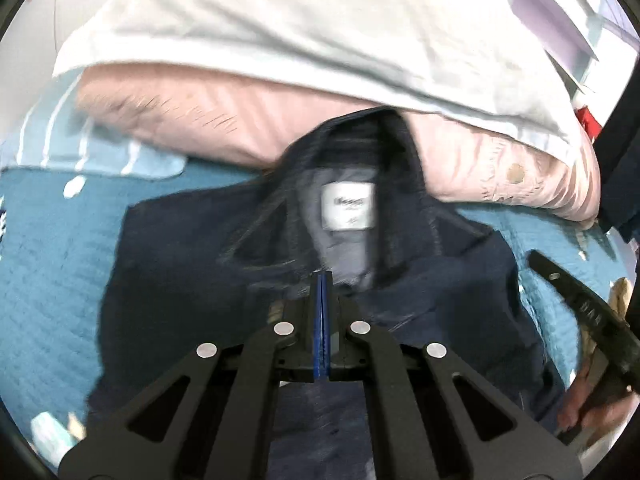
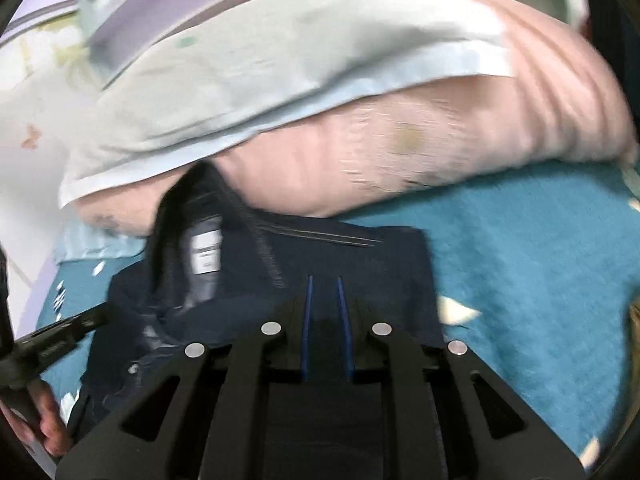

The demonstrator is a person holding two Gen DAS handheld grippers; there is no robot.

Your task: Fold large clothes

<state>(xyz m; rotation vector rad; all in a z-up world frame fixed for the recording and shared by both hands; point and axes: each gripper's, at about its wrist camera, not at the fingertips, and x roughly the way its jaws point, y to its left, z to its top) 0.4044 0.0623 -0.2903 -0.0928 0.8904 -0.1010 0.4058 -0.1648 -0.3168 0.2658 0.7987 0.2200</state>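
A dark navy shirt (image 1: 180,280) lies folded on the teal bedspread (image 1: 52,240), collar and white neck label (image 1: 347,207) facing up. My left gripper (image 1: 322,280) hangs over the shirt just below the collar, its blue pads pressed together with nothing visible between them. In the right wrist view the same shirt (image 2: 360,256) lies with its label (image 2: 207,251) at the left. My right gripper (image 2: 324,280) is over the shirt's right half, jaws a little apart and empty. The right gripper also shows at the edge of the left wrist view (image 1: 580,304).
A pink pillow (image 1: 240,120) under a pale blue-white pillow (image 1: 280,32) lies just behind the shirt's collar. The pillows also show in the right wrist view (image 2: 440,148). A striped light blue cloth (image 1: 80,140) lies at the far left. The other gripper and hand show at lower left (image 2: 44,360).
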